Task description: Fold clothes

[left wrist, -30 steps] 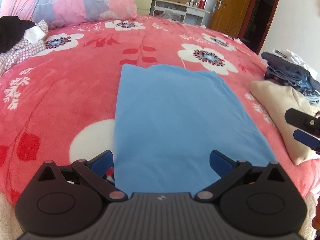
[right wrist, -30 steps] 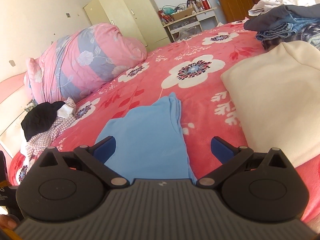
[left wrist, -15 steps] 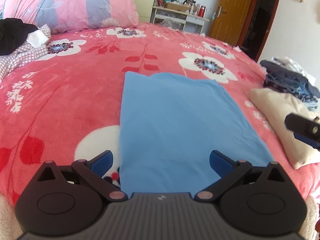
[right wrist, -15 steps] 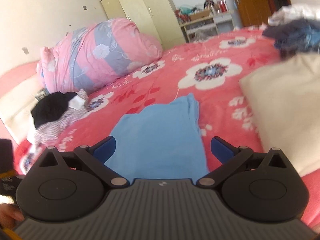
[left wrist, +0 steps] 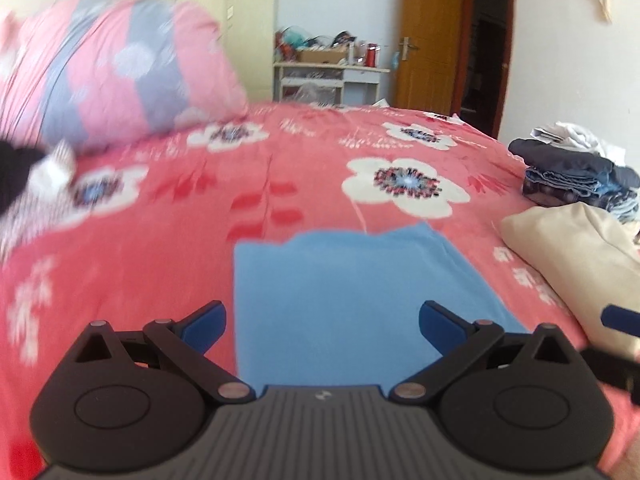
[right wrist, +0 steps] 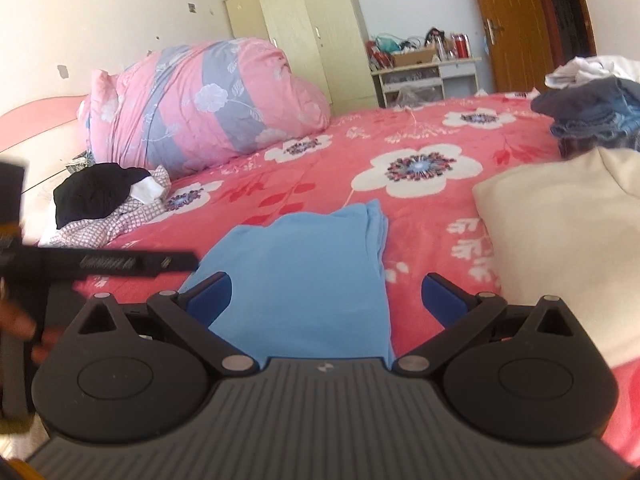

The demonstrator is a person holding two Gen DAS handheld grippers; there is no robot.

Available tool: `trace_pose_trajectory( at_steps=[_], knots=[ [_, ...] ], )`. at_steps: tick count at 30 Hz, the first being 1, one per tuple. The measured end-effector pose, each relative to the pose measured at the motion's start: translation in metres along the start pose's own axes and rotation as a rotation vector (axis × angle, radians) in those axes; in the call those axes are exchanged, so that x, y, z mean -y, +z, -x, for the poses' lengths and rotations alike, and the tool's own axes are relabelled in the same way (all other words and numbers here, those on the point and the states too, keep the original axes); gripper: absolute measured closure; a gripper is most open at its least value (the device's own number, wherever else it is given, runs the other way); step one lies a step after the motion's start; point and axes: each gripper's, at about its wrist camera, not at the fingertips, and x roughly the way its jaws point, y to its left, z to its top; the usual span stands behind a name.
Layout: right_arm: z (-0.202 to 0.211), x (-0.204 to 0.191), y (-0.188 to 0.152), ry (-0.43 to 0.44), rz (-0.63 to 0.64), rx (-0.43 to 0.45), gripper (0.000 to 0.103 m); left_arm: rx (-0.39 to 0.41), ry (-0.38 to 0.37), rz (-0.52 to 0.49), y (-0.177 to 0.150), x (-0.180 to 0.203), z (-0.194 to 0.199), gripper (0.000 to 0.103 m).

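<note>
Both grippers stand with their jaws spread wide and nothing between them: the left gripper (left wrist: 322, 322) at the bottom of the left wrist view, the right gripper (right wrist: 327, 294) at the bottom of the right wrist view. Just beyond each, in the lower centre of both frames, the blue garment (left wrist: 352, 300) lies flat on the red floral bedspread (left wrist: 160, 248) as a tidy rectangle, with stacked layers showing along its right edge in the right wrist view. It already looks folded into a narrow panel; whether a further fold is meant cannot be settled. At right, a cream folded piece (right wrist: 560, 240) sits beside it, and behind that a stack of dark and denim clothes (left wrist: 576, 178). At left, a loose heap of black and checked clothing (right wrist: 104, 208) looks unfolded, so work probably remains.

The garment's near edge is hidden behind the gripper bodies. The left wrist view is motion-blurred, worst at its left side. The cream piece is cut off by the frame edge.
</note>
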Motion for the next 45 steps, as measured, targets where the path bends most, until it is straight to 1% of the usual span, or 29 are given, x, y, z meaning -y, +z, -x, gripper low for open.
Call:
trace_pose_trajectory(
  at_steps=[3, 7, 8, 10, 11, 14, 16, 17, 19, 20, 22, 24, 26, 29, 30, 31, 32, 33, 35, 37, 41, 45],
  knots=[
    [-0.011, 0.003, 0.001, 0.005, 0.037, 0.015, 0.002, 0.031, 0.010, -0.073, 0.026, 0.018, -0.027, 0.002],
    [-0.030, 0.010, 0.001, 0.033, 0.065, 0.025, 0.002, 0.069, 0.024, -0.164, 0.054, 0.046, -0.069, 0.010],
    [-0.034, 0.011, 0.001, 0.045, 0.071, 0.029, 0.002, 0.063, 0.027, -0.178, 0.058, 0.051, -0.080, 0.011],
    [-0.039, 0.012, 0.001, 0.074, 0.084, 0.037, 0.004, 0.037, 0.035, -0.202, 0.065, 0.058, -0.101, 0.021],
    [-0.041, 0.013, 0.000, 0.089, 0.091, 0.042, 0.004, 0.022, 0.043, -0.206, 0.066, 0.058, -0.110, 0.023],
    [-0.046, 0.013, 0.000, 0.120, 0.108, 0.046, 0.008, -0.032, 0.060, -0.167, 0.069, 0.045, -0.128, 0.032],
    [-0.048, 0.015, 0.002, 0.131, 0.114, 0.044, 0.013, -0.076, 0.078, -0.103, 0.069, 0.027, -0.134, 0.036],
    [-0.048, 0.017, 0.004, 0.130, 0.110, 0.043, 0.014, -0.096, 0.081, -0.067, 0.067, 0.018, -0.135, 0.037],
    [-0.048, 0.024, 0.009, 0.124, 0.090, 0.043, 0.017, -0.126, 0.063, -0.026, 0.058, 0.003, -0.132, 0.037],
    [-0.048, 0.028, 0.013, 0.124, 0.072, 0.043, 0.017, -0.135, 0.051, -0.022, 0.052, -0.002, -0.130, 0.037],
    [-0.048, 0.039, 0.025, 0.130, 0.026, 0.041, 0.021, -0.137, 0.031, -0.049, 0.038, -0.005, -0.126, 0.037],
    [-0.052, 0.048, 0.042, 0.140, -0.014, 0.038, 0.023, -0.119, 0.021, -0.107, 0.027, -0.001, -0.123, 0.037],
    [-0.065, 0.057, 0.059, 0.154, -0.064, 0.022, 0.027, -0.090, 0.019, -0.177, 0.019, 0.007, -0.123, 0.036],
    [-0.093, 0.068, 0.080, 0.179, -0.160, -0.017, 0.037, -0.040, 0.033, -0.281, 0.010, 0.021, -0.129, 0.036],
    [-0.106, 0.072, 0.085, 0.187, -0.192, -0.042, 0.045, -0.029, 0.038, -0.310, 0.007, 0.025, -0.132, 0.035],
    [-0.119, 0.075, 0.088, 0.192, -0.224, -0.067, 0.049, -0.023, 0.040, -0.330, 0.004, 0.027, -0.135, 0.035],
    [-0.131, 0.078, 0.092, 0.200, -0.242, -0.095, 0.052, -0.020, 0.035, -0.330, 0.002, 0.026, -0.137, 0.035],
    [-0.142, 0.078, 0.096, 0.210, -0.245, -0.125, 0.057, -0.018, 0.025, -0.316, 0.001, 0.024, -0.139, 0.034],
    [-0.163, 0.080, 0.104, 0.231, -0.252, -0.184, 0.059, -0.015, 0.003, -0.282, -0.002, 0.018, -0.141, 0.032],
    [-0.184, 0.077, 0.111, 0.238, -0.217, -0.250, 0.066, -0.019, -0.026, -0.230, -0.002, 0.009, -0.144, 0.030],
    [-0.223, 0.073, 0.113, 0.260, -0.180, -0.384, 0.068, -0.035, -0.087, -0.135, -0.003, -0.009, -0.148, 0.027],
    [-0.239, 0.070, 0.110, 0.242, -0.126, -0.451, 0.070, -0.033, -0.115, -0.095, -0.004, -0.017, -0.148, 0.027]
  ],
)
